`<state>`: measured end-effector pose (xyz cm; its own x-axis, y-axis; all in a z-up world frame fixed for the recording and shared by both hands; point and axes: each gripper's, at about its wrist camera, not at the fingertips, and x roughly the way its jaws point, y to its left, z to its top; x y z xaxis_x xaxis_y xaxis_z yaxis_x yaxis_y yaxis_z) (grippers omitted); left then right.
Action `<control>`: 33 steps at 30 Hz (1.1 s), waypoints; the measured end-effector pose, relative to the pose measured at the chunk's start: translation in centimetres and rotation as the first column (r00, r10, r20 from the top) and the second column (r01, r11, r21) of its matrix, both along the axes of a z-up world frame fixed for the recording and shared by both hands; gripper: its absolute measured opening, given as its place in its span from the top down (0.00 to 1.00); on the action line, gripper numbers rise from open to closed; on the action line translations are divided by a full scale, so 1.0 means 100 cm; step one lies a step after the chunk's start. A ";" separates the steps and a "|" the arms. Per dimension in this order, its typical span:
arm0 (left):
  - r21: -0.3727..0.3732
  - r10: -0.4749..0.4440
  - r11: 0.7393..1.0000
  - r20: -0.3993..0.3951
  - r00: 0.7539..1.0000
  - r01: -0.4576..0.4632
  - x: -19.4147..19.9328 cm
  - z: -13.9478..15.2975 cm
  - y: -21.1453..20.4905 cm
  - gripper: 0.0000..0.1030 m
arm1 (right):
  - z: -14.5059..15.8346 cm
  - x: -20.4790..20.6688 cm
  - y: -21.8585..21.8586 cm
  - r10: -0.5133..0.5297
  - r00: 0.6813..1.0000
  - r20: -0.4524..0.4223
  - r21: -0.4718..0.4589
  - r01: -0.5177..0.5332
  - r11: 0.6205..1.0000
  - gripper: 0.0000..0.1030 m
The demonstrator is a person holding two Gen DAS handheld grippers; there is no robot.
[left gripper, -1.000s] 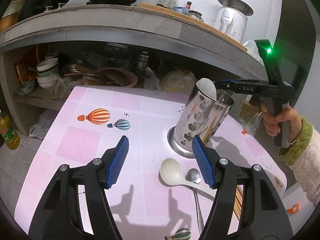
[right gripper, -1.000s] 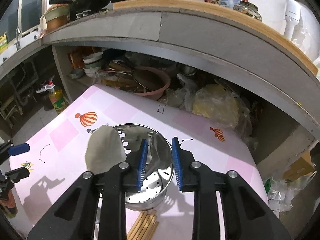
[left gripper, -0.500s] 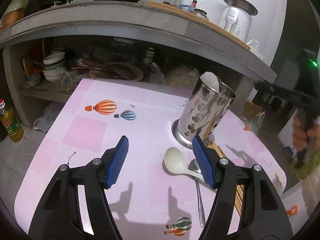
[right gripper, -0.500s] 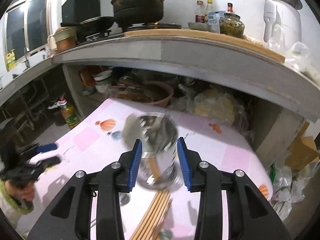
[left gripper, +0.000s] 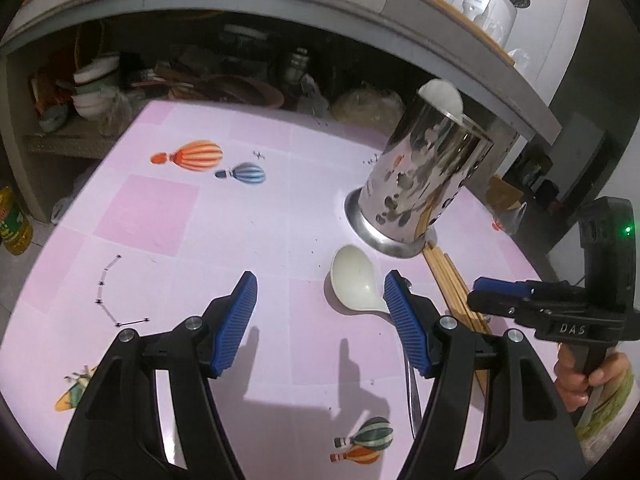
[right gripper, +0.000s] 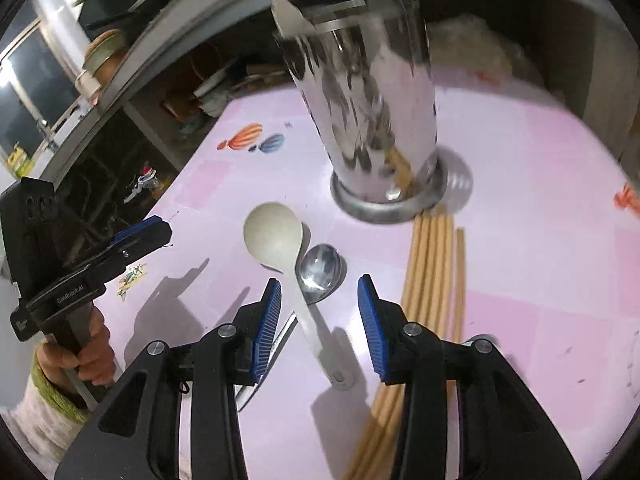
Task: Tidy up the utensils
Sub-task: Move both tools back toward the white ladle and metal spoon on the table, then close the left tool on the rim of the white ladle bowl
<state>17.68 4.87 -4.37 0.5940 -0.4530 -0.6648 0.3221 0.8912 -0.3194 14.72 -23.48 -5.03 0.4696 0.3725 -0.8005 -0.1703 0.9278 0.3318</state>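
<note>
Left tongs (left gripper: 320,312) released, jaws wide, nothing between them, hovering over bare pink surface (left gripper: 168,216) just left of the white ladle's (right gripper: 276,236) bowl. White ladle lies flat, handle crossing over the metal spoon (right gripper: 320,270), whose bowl sits just right of it. Right tongs (right gripper: 319,312) have just been opening; jaws now apart, straddling both handles from above, pads not pressing either. Chopsticks (right gripper: 432,272) lie in a bundle to the right of the spoon, tips against the base of the perforated steel holder (right gripper: 372,104). Holder stands upright behind them, a second white spoon (left gripper: 442,94) sticking out of its rim.
</note>
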 end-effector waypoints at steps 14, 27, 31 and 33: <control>0.042 -0.134 0.989 -0.101 0.986 0.139 0.062 -0.034 -0.049 0.41 | -0.019 0.011 -0.009 -0.031 0.999 -0.035 0.030 0.032 0.999 0.62; 0.096 -0.121 0.986 -0.166 0.979 0.138 0.074 -0.053 -0.066 0.59 | -0.030 0.018 -0.016 -0.018 0.999 -0.051 0.063 0.021 0.998 0.62; 0.082 -0.100 0.990 -0.177 0.979 0.116 0.077 -0.056 -0.062 0.62 | -0.033 0.019 -0.019 -0.023 0.998 -0.054 0.077 0.027 0.997 0.62; 0.083 -0.094 0.990 -0.177 0.980 0.111 0.077 -0.056 -0.061 0.64 | -0.034 0.019 -0.021 -0.027 0.998 -0.058 0.084 0.032 0.996 0.62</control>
